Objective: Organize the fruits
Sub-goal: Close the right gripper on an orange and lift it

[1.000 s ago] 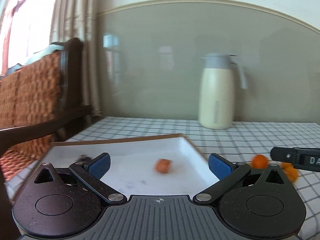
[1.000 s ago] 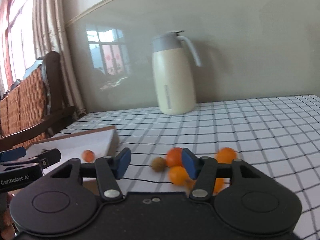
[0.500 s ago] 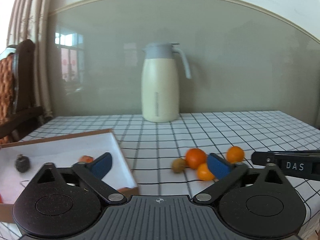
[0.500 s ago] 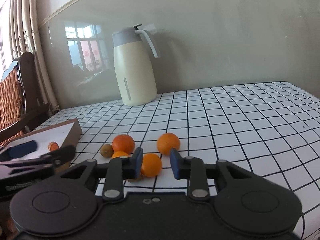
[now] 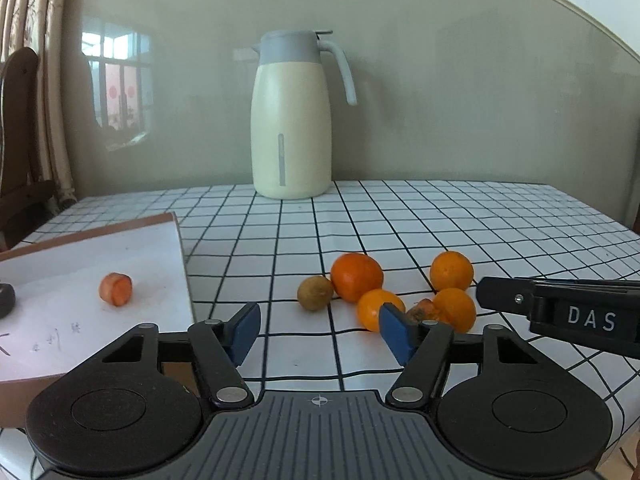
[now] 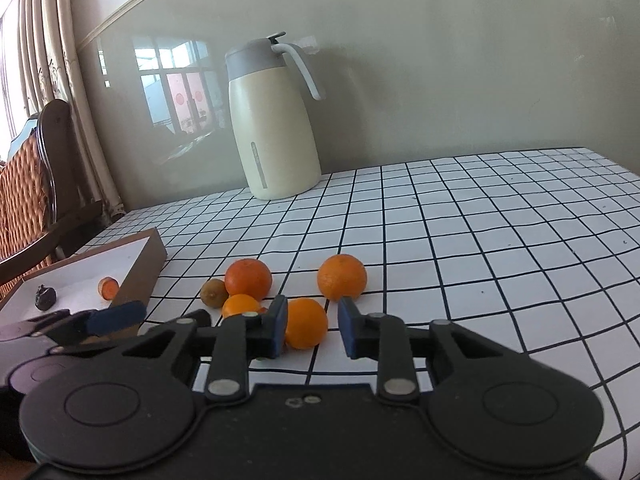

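Several oranges lie grouped on the checked tablecloth: a large one (image 5: 356, 276), a far one (image 5: 451, 270), and two near ones (image 5: 378, 308) (image 5: 456, 309). A small brown fruit (image 5: 315, 293) sits to their left. A brown-edged white box (image 5: 120, 248) at the left holds an orange piece (image 5: 116, 289) and a dark fruit (image 6: 45, 297). My left gripper (image 5: 320, 332) is open and empty, just before the group. My right gripper (image 6: 313, 330) is open, its pads on either side of a near orange (image 6: 306, 322), apart from it.
A cream thermos jug (image 5: 291, 120) with a grey lid stands at the back against the grey wall. A wooden chair (image 6: 36, 184) stands beyond the table's left edge. The right gripper's finger (image 5: 560, 312) reaches in at the right of the left wrist view.
My left gripper swung right from over the box to face the oranges. My right gripper moved forward and narrowed around a near orange.
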The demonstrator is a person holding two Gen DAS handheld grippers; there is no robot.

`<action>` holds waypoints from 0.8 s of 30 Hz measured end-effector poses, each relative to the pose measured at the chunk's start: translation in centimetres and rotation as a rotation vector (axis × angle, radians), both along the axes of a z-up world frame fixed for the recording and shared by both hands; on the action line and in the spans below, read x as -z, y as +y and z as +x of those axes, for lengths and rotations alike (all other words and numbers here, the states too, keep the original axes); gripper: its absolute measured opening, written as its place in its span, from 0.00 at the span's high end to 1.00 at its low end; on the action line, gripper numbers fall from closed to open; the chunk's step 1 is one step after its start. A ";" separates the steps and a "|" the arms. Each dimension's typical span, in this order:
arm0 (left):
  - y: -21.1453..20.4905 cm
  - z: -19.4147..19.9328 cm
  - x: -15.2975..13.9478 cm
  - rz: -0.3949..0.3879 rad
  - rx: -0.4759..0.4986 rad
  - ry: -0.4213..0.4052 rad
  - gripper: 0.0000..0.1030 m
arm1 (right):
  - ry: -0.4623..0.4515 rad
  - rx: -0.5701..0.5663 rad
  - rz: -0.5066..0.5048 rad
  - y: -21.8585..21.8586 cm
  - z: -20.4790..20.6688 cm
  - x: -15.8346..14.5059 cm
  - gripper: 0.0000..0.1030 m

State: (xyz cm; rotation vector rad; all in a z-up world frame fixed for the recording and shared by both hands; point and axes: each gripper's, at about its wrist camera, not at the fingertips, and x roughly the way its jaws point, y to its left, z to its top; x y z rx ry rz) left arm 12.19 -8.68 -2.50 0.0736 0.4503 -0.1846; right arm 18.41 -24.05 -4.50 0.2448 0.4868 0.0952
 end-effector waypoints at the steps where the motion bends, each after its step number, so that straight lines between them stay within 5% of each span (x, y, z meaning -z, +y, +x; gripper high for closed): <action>1: -0.2 0.1 0.1 -0.001 0.001 0.004 0.36 | 0.001 0.000 0.002 0.0 0.1 0.0 0.81; 24: -1.0 1.3 0.8 0.012 -0.004 0.047 0.39 | 0.064 -0.006 0.043 0.6 2.2 0.9 0.79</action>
